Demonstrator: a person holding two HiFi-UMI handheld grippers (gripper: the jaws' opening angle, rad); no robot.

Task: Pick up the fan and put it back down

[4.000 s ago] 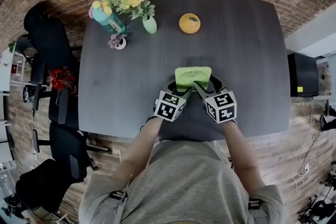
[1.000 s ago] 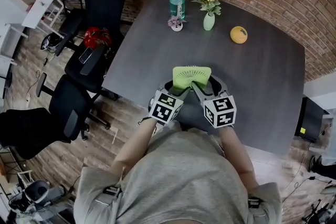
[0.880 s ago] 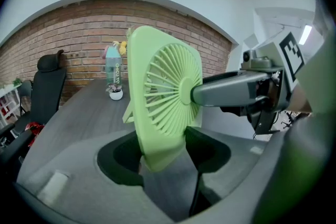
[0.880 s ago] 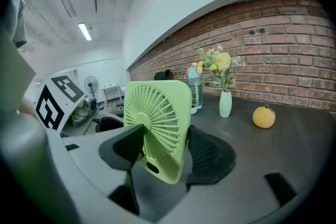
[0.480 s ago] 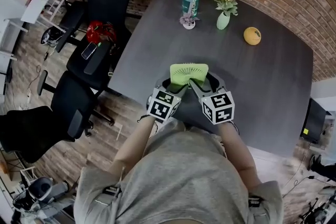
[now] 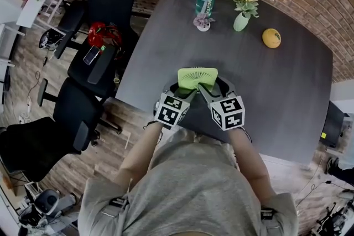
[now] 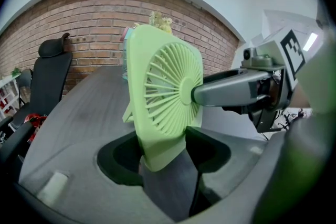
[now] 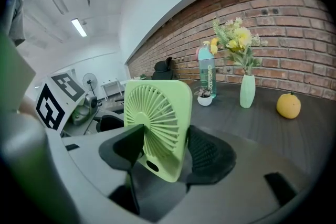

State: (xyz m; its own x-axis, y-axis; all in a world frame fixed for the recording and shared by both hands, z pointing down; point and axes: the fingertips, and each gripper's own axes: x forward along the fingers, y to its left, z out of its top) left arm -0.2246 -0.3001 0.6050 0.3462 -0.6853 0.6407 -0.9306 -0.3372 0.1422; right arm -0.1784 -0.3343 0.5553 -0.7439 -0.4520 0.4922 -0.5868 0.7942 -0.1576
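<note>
Two grippers, one green fan (image 6: 197, 78), held upright over the near edge of the dark table (image 6: 276, 91).
Right gripper (image 6: 208, 91) is clamped front-to-back, one pad on the grille hub and one on the rear shell. Left gripper (image 6: 186, 92) is closed on the lower corner, jaws set wide. Judged: light, stiff plastic, smooth enough to slip. Thin grille ribs may flex or crack under a hard squeeze. Best hold is the solid frame edge or hub. The narrow base needs a level set-down.

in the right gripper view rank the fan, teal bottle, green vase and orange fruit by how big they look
1. fan, largest, but nearest the camera
2. teal bottle
3. green vase and orange fruit look about alike, so not ranked
</note>
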